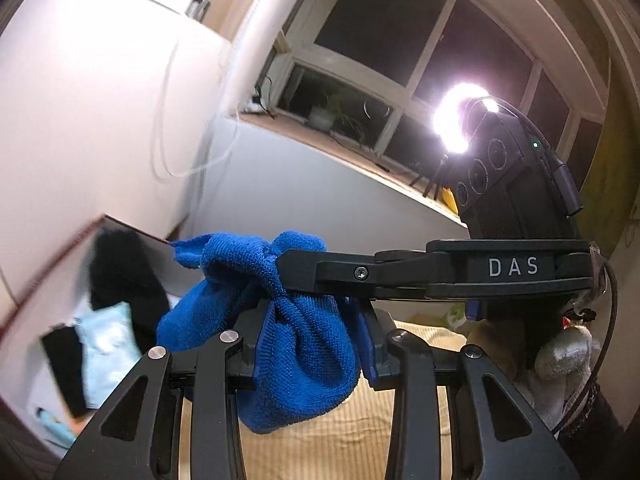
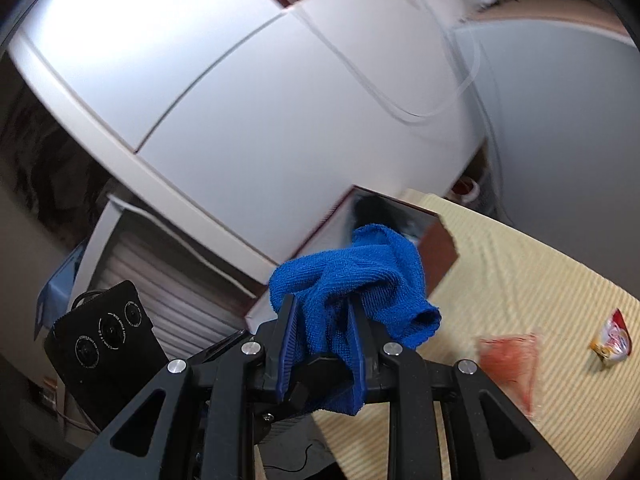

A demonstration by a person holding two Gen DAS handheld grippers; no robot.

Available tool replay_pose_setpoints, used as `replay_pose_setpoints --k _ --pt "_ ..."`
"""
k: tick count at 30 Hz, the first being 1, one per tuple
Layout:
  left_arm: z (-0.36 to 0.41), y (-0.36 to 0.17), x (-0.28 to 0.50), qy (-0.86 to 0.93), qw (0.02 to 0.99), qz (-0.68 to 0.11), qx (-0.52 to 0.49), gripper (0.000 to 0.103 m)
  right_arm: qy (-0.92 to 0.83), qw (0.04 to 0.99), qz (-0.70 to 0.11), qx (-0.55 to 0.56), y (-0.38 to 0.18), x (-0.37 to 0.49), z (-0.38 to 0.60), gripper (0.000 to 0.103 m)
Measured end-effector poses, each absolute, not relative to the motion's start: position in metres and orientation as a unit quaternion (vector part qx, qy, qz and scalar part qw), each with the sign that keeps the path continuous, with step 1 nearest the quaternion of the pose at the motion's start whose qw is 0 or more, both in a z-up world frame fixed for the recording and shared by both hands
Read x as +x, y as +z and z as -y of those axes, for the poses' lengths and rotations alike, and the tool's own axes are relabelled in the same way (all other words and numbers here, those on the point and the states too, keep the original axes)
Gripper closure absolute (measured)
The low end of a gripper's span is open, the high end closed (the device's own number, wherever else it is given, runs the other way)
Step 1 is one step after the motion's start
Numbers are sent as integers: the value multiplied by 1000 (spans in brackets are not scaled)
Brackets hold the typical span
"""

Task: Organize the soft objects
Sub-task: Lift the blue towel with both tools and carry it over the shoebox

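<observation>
A blue knitted cloth (image 1: 304, 344) hangs bunched above the table, and both grippers hold it. In the left wrist view my left gripper (image 1: 310, 308) is shut on its middle, with folds spilling out to the left and below. My right gripper (image 1: 282, 280) reaches in level from the right and pinches the same bunch higher up. In the right wrist view the blue cloth (image 2: 360, 280) is squeezed between the blue pads of my right gripper (image 2: 320, 304). The left gripper's camera housing (image 2: 100, 336) shows at the lower left.
A red-brown box (image 2: 440, 252) stands on the striped beige tablecloth (image 2: 520, 272) with a black fluffy item (image 1: 120, 272) inside. A light blue packet (image 1: 108, 340) lies close by. An orange-red packet (image 2: 508, 360) and a snack wrapper (image 2: 612, 340) lie at the right. A white cabinet (image 2: 240, 120) stands behind.
</observation>
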State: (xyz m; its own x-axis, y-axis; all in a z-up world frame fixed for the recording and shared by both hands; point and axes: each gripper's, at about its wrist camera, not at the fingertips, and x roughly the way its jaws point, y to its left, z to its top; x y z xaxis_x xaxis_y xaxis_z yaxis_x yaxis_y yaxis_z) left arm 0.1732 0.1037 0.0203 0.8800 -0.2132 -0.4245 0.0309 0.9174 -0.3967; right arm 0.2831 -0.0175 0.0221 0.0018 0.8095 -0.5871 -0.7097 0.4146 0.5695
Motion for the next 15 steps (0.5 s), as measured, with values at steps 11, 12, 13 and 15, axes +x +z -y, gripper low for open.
replay_pose_setpoints --k 11,12,13,15 --pt "-166 31 138 -13 956 -236 -173 70 575 687 -443 42 33 247 -57 81" --pt "-173 29 138 -9 955 -239 -175 70 576 685 -444 42 31 245 -65 81" --pt "-178 26 138 -5 954 -242 -175 70 577 683 -446 41 29 245 -71 81" --pt "-188 23 139 3 953 -248 -176 70 576 681 -451 36 24 244 -85 81"
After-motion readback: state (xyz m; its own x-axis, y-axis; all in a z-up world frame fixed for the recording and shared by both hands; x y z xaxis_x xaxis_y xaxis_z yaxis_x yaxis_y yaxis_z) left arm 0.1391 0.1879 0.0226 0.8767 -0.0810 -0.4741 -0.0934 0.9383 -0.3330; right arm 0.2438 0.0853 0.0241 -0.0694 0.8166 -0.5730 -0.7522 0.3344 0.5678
